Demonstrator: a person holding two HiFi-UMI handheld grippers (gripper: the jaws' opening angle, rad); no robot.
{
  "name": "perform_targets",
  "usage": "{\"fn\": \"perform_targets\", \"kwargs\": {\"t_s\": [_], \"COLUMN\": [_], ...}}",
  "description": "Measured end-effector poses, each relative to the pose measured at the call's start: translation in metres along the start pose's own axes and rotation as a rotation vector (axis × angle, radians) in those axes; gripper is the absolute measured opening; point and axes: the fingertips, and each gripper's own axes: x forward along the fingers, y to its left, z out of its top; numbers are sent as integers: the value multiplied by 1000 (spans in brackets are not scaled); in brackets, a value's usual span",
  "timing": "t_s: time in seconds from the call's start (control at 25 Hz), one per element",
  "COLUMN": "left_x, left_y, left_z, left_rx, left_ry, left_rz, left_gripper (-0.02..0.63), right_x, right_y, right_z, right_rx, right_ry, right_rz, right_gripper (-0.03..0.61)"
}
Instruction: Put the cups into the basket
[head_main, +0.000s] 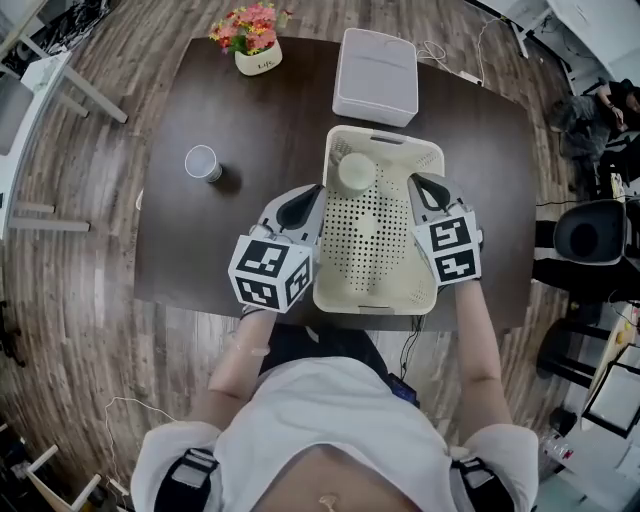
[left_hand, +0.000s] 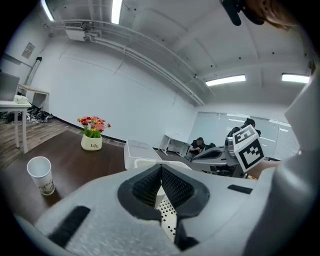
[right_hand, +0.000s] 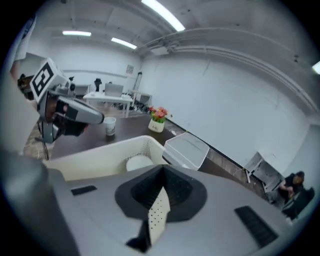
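Our left gripper (head_main: 316, 192) and our right gripper (head_main: 413, 182) are both clenched on the cream plastic basket (head_main: 372, 262). Each pair of black ribbed pads pinches a strip of its perforated side wall, the left pair on the left rim and the right pair on the right rim. Each gripper has a smooth grey shell and bears one marker cube printed with black squares on white, so two in all: left marker cube (head_main: 268, 272), right marker cube (head_main: 450, 248).

The basket is rectangular with rounded corners, and its floor and walls are dotted with small round holes. It is over the near part of the dark brown wooden table (head_main: 260, 130); we cannot tell whether it rests there or hangs just above.

We count two cups. One pale round cup (head_main: 355, 172) is inside the basket, in its far left corner. One white disposable cup (head_main: 203, 163) stands upright on the table, well apart to the basket's left.

Beyond the basket lies one white rectangular lidded box (head_main: 375, 75). At the far edge stands one cream pot of red and yellow flowers (head_main: 257, 50).
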Motion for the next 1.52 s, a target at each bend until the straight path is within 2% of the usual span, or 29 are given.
{"fn": "perform_targets", "kwargs": {"t_s": [0.2,0.4,0.6,0.68,0.76,0.92,1.12,1.28,1.52], "left_x": [-3,-5,-11,-16,-20,-25,-27,-28,-28], "left_y": [-27,-54,-76,-82,-85,-87,-88,-89,-85], "left_z": [8,5,-6,-11,-16,-22,-20,-21,-18], "left_rx": [47,88,117,124,126,117,116,112,81], "left_ry": [-15,-1,19,25,25,25,18,19,-4], "left_rz": [-61,-131,-176,-186,-191,-189,-182,-187,-152], "left_gripper": [11,9,9,9,9,9,9,9,9], "right_x": [-39,-74,-108,-113,-110,-106,-105,-103,-99], "right_y": [6,28,56,70,83,92,87,86,85], "right_z": [7,8,1,-9,-18,-16,-14,-18,-8], "right_rx": [271,553,723,740,735,725,683,696,665], "right_ry": [-204,-379,-524,-522,-497,-493,-481,-472,-492], "right_rz": [-121,-168,-270,-340,-371,-321,-319,-312,-261], "right_gripper": [11,11,11,11,11,11,11,11,11]}}
